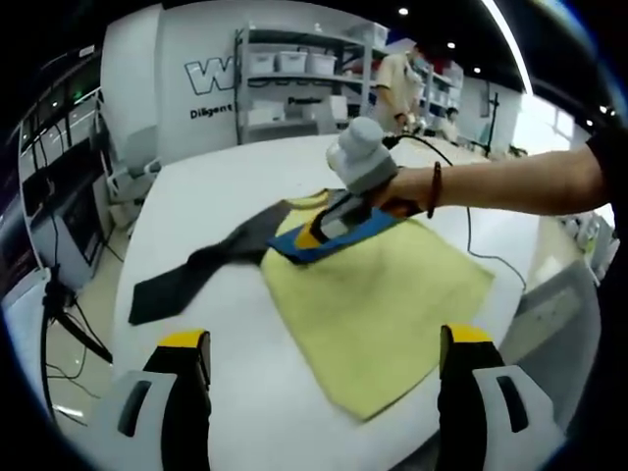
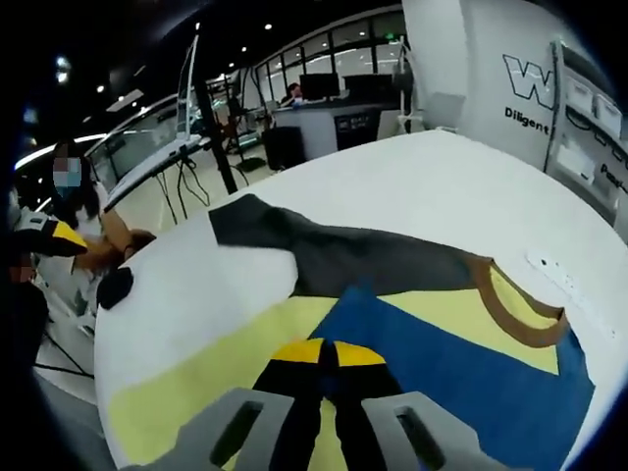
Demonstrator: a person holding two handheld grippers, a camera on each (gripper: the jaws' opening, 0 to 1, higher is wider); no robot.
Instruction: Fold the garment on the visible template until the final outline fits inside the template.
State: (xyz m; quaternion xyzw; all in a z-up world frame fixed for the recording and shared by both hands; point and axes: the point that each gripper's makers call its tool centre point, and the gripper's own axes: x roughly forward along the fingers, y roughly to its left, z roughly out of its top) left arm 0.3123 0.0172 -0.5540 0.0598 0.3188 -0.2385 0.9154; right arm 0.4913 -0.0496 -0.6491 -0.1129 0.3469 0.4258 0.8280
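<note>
The garment (image 2: 392,294) lies pinched between the closed right gripper (image 2: 329,355) jaws; left gripper (image 1: 324,363) open, should pin the sleeve (image 1: 186,280) ahead.

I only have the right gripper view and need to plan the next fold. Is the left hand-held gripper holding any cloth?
Observer: No. The left hand-held gripper is open with its jaws wide apart, above the white table at the near edge of the yellow garment.
Operator: How does the garment's body lie beyond my jaws?
Observer: It looks spread flat, its lower corner toward the table's edge.
Operator: And how does my own tool sit?
Observer: The right hand-held gripper lies low along the blue sleeve, pointing toward the grey sleeve.
</note>
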